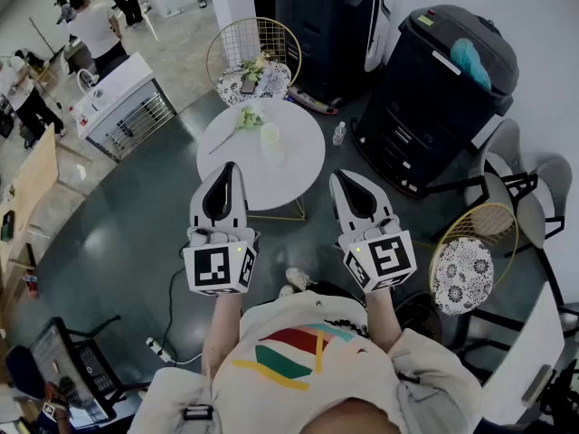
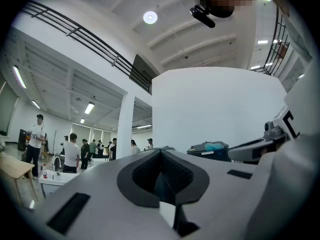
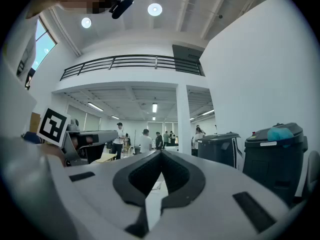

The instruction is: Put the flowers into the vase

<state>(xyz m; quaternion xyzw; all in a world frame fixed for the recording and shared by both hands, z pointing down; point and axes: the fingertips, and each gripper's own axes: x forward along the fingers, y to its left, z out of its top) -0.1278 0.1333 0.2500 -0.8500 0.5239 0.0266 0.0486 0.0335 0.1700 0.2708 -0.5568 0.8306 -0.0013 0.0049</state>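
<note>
In the head view a round white table (image 1: 298,165) stands ahead of me. On it a pale, translucent vase (image 1: 270,138) stands upright, and a green-stemmed flower (image 1: 244,120) lies flat to its left. More flowers (image 1: 255,69) lie on the patterned seat of the wire chair (image 1: 237,39) behind the table. My left gripper (image 1: 228,166) hangs over the table's near left edge, shut and empty. To the right of it, my right gripper (image 1: 340,177) is just off the near right edge, shut too, holding nothing. Both gripper views look level across the room, with the left gripper (image 2: 161,151) and right gripper (image 3: 161,152) tips together.
Large black bins (image 1: 443,89) stand at the back right, with a small bottle (image 1: 338,134) on the floor beside them. A second wire chair with a patterned cushion (image 1: 463,274) is at my right. A white cart (image 1: 122,107) and several people are at the far left.
</note>
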